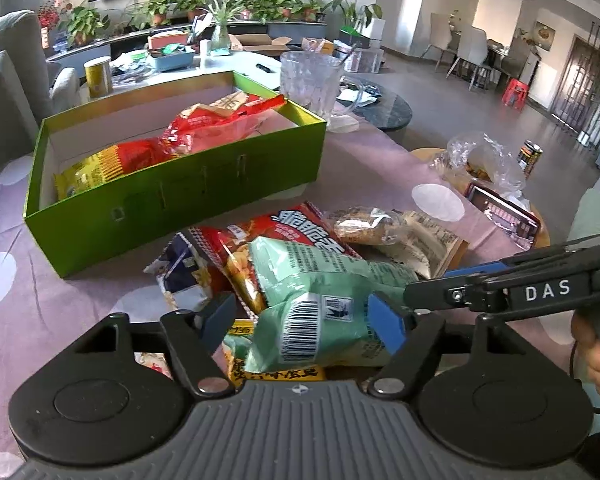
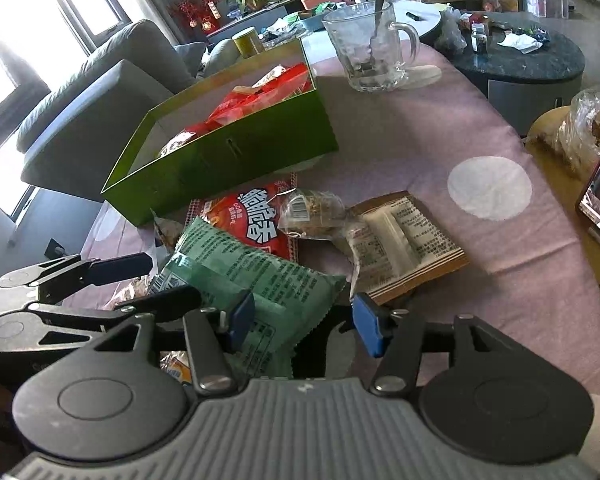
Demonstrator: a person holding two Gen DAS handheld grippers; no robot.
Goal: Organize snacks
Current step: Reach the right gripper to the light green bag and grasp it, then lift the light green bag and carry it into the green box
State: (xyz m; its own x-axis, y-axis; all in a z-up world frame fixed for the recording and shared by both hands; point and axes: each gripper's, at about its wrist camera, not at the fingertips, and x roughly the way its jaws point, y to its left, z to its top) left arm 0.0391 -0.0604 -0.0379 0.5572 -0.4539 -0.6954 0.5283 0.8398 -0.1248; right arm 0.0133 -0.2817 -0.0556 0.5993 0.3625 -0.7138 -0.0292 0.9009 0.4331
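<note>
A pale green snack bag (image 1: 324,296) (image 2: 256,280) lies on top of a pile of snacks on the pink cloth. My left gripper (image 1: 304,320) is open with its pads on either side of the bag's barcode end. My right gripper (image 2: 304,320) is open around the bag's other end; it shows from the right in the left wrist view (image 1: 428,284). Under the bag lie a red snack bag (image 1: 296,228) (image 2: 256,216), a clear-wrapped cake (image 1: 364,224) (image 2: 312,212) and a brown packet (image 2: 404,244). The green box (image 1: 172,184) (image 2: 236,152) behind holds red and yellow packs (image 1: 204,132).
A glass mug (image 2: 376,48) with a spoon stands behind the box, right. A plastic bag of food (image 1: 480,160) and a phone (image 1: 504,212) lie on a wooden stool at the right. A sofa is at the left, a dark round table behind.
</note>
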